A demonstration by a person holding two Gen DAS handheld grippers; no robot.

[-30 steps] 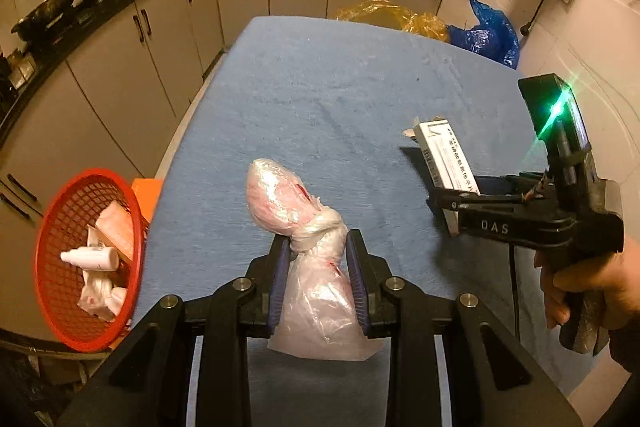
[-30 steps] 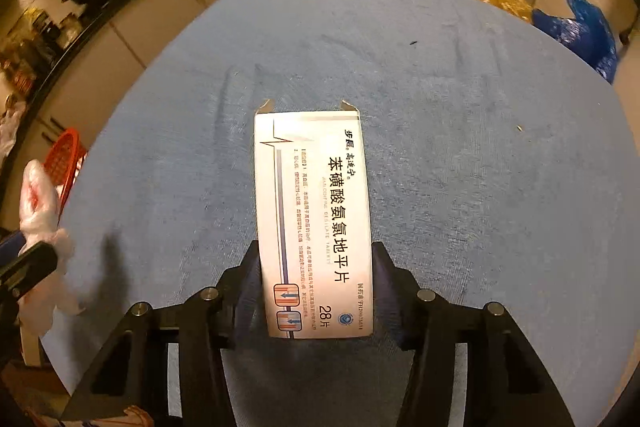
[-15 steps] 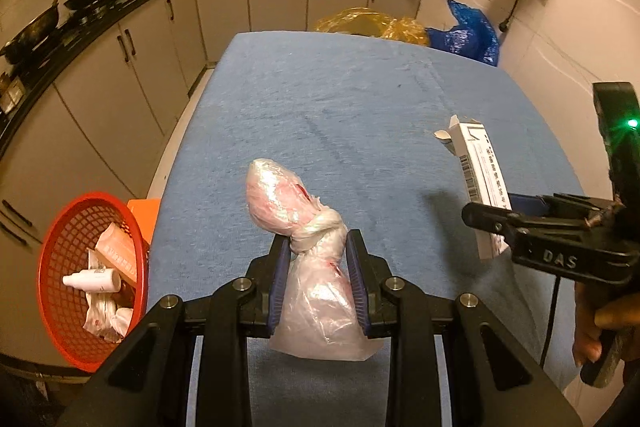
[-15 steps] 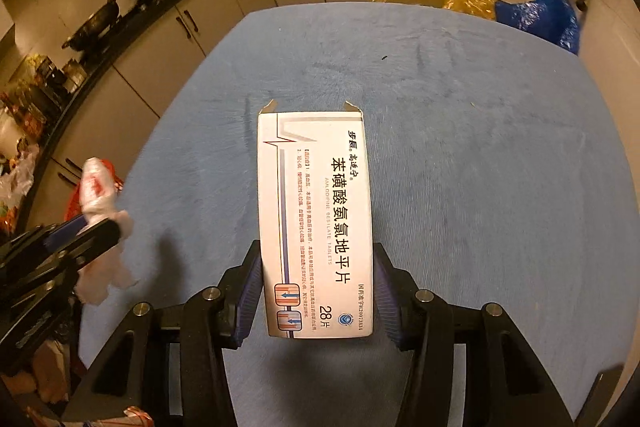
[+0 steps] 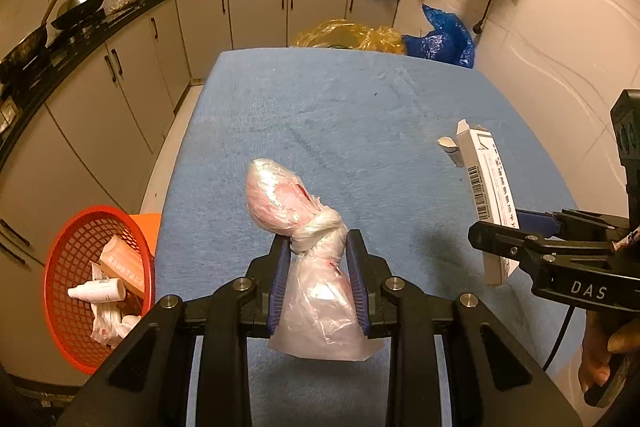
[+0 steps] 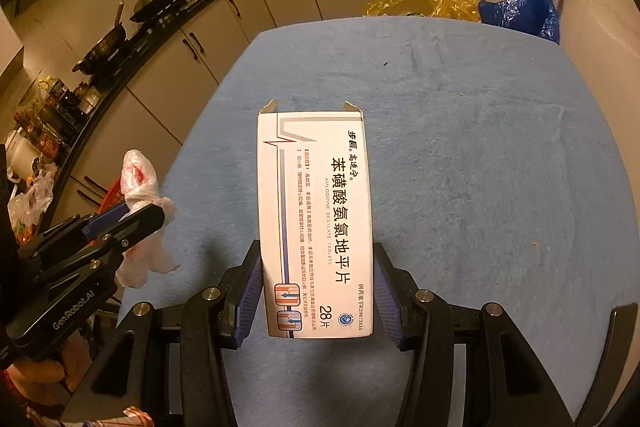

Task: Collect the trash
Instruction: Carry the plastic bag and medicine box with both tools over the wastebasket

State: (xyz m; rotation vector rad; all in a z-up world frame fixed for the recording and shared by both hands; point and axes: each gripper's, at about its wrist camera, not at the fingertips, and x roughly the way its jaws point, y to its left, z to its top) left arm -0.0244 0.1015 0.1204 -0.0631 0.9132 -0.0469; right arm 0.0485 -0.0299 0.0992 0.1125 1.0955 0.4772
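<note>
Blue-covered desk (image 5: pixel 360 115) lies beneath both tools; red basket (image 5: pixel 60 307) beside its left edge holds trash; right tool (image 6: pixel 316 291) pinches white tablet box (image 6: pixel 316 219); left tool (image 5: pixel 318 275) pinches knotted plastic bag (image 5: pixel 316 287), both clear of the surface.

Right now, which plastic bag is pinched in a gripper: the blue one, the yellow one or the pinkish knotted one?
The pinkish knotted bag, clamped in the left gripper above the table. The blue bag and yellow bag lie beyond the table's far end, untouched.
</note>
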